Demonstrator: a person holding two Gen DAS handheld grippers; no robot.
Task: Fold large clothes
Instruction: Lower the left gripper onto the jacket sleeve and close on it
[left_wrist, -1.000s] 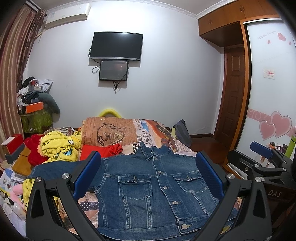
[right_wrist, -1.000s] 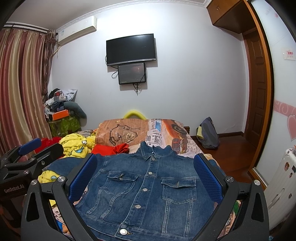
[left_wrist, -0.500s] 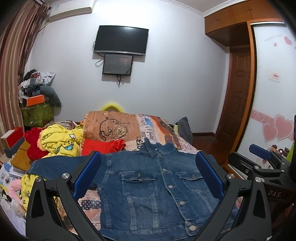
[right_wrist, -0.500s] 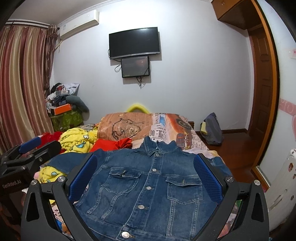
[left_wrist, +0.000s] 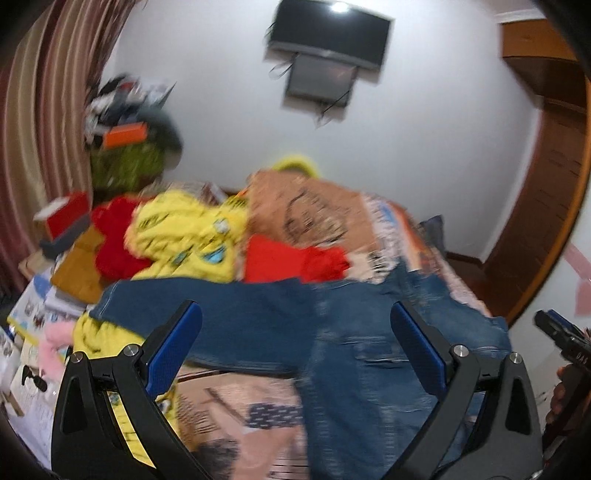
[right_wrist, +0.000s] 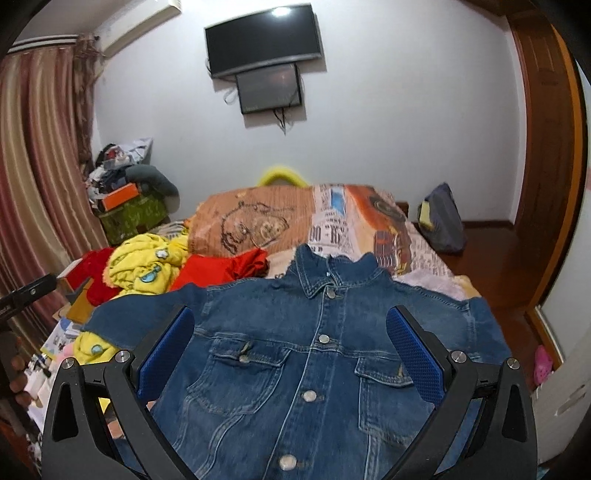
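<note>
A blue denim jacket (right_wrist: 310, 354) lies flat, front up and buttoned, on the bed, collar toward the far wall. Its left sleeve (left_wrist: 207, 306) stretches out to the left. My left gripper (left_wrist: 295, 354) hovers open above that sleeve and the jacket (left_wrist: 369, 354), holding nothing; this view is blurred. My right gripper (right_wrist: 291, 354) hovers open over the jacket's chest, its blue pads (right_wrist: 413, 354) apart and empty. The other gripper shows at the right edge of the left wrist view (left_wrist: 565, 343) and at the left edge of the right wrist view (right_wrist: 22, 295).
Yellow (right_wrist: 144, 266) and red (right_wrist: 229, 269) clothes are piled beyond the jacket's left sleeve. A patterned pillow (right_wrist: 251, 221) lies at the bed's head. Books and boxes (left_wrist: 40, 317) crowd the left side. A dark bag (right_wrist: 441, 218) stands on the wooden floor at right.
The left gripper has swung left and tilted down, now facing the left sleeve and the clothes pile. The right gripper has dipped lower toward the jacket. Both stay open.
</note>
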